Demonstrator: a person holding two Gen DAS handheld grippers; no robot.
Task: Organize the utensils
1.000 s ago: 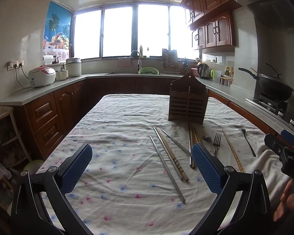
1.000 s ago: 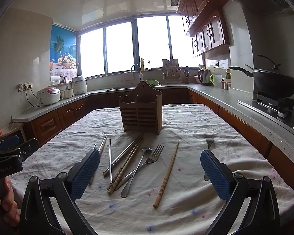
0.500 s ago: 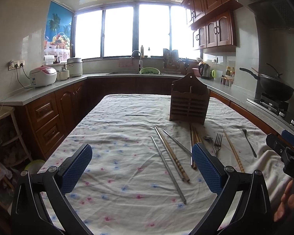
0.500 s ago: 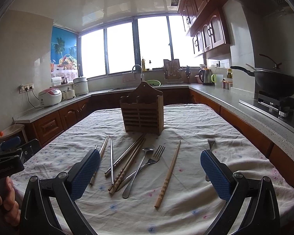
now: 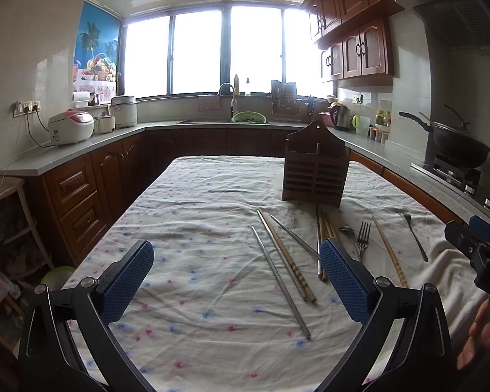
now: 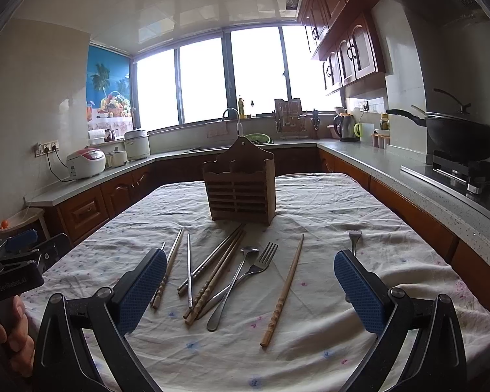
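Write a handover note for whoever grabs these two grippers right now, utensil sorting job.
Left gripper: open, empty, above the tablecloth.
Right gripper: open, empty, facing the utensils.
Wooden holder: upright mid-table; nothing visibly sticking out of it.
On the cloth in front of it: metal chopsticks, wooden chopsticks, a spoon, a fork, a lone wooden chopstick, and a second fork off to the right.
Done: nothing sorted yet.
Left: every utensil into the holder.
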